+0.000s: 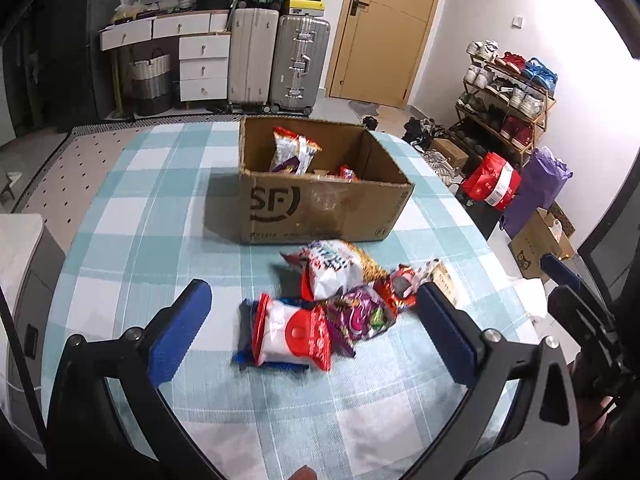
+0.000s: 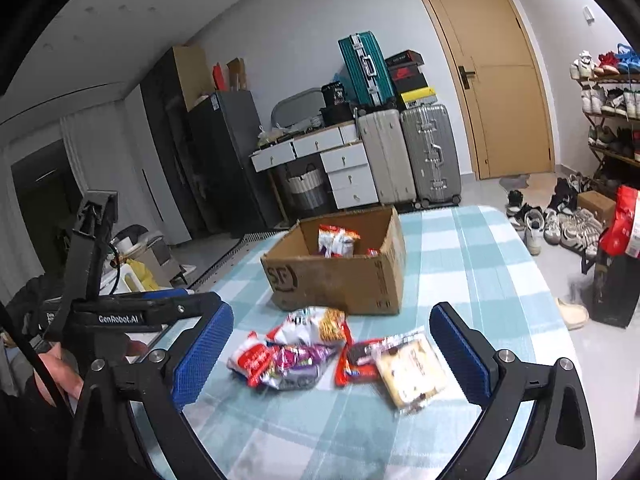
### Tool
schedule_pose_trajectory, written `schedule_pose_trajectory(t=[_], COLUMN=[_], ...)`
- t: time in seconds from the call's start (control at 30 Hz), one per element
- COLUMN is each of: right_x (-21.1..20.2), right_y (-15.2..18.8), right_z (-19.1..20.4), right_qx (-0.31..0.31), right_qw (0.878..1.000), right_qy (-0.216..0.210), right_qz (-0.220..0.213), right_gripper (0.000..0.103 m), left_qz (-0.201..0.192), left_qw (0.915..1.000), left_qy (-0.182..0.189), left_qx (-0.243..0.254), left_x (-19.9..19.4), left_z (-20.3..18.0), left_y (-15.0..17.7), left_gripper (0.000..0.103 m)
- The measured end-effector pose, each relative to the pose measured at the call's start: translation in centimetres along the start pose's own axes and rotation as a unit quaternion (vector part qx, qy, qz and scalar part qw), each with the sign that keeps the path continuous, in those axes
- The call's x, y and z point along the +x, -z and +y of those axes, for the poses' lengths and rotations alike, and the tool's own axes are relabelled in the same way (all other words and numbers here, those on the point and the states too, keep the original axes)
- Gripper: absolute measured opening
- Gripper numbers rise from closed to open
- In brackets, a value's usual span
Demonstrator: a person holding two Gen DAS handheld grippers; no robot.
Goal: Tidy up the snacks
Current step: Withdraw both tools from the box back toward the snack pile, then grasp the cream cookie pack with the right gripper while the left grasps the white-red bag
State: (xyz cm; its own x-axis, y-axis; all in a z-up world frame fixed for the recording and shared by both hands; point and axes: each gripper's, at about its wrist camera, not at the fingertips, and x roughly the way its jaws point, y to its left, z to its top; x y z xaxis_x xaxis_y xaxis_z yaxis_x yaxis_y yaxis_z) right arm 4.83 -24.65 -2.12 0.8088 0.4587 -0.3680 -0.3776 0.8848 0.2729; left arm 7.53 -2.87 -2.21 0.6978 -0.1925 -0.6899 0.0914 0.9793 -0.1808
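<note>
A loose pile of snacks lies on the checked tablecloth [image 1: 160, 208] in front of a cardboard box [image 1: 320, 208]. The pile holds a red-and-white packet [image 1: 292, 336], a purple packet [image 1: 362, 316], a white-and-gold bag [image 1: 340, 266], a red biscuit packet [image 2: 358, 360] and a clear cake packet [image 2: 412, 372]. Inside the box [image 2: 340, 280] a silver-and-purple bag [image 1: 294, 152] stands upright beside smaller packets. My left gripper [image 1: 313, 294] is open above the near side of the pile, its pads touching nothing. My right gripper [image 2: 331, 316] is open too, short of the pile, nothing between its fingers.
The table's rounded right edge drops to a floor with a red bag [image 1: 492, 180], a purple bag [image 1: 536, 188], boxes and a shoe rack [image 1: 508, 96]. Suitcases [image 1: 300, 64], drawers [image 1: 202, 68] and a door [image 1: 384, 28] stand beyond the table.
</note>
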Motion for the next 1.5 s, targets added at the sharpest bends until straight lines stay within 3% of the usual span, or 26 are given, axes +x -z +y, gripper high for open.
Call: schedule_pose_trajectory(t=[0.2, 0.8, 1.4, 1.43, 1.5], right_x=[0.4, 5.7, 14.1, 14.6, 15.3], right_y=[2.2, 5.6, 5.3, 5.3, 5.5], right_z=[-1.0, -5.5, -7.1, -7.2, -7.4], right_qx=[0.008, 0.02, -0.051, -0.053, -0.053], right_qw=[1.0, 0.993, 0.975, 0.973, 0.97], right_qy=[0.009, 0.035, 0.056, 0.052, 0.05], right_qz=[0.024, 0.108, 0.207, 0.217, 0.233], right_gripper=[0.1, 0.1, 0.1, 0.099, 0.081], left_qz=[-0.015, 0.013, 0.06, 0.061, 0.062], left_qw=[0.9998, 0.9999, 0.9978, 0.9976, 0.9974], left_qy=[-0.002, -0.005, 0.003, 0.005, 0.009], left_qx=[0.01, 0.008, -0.028, -0.031, -0.035], left_x=[0.0, 4.3, 9.3, 9.6, 9.8], left_z=[-0.1, 1.2, 4.1, 4.2, 4.5], left_y=[1.8, 3.9, 4.5, 4.4, 4.4], left_gripper=[0.101, 0.102, 0.102, 0.101, 0.101])
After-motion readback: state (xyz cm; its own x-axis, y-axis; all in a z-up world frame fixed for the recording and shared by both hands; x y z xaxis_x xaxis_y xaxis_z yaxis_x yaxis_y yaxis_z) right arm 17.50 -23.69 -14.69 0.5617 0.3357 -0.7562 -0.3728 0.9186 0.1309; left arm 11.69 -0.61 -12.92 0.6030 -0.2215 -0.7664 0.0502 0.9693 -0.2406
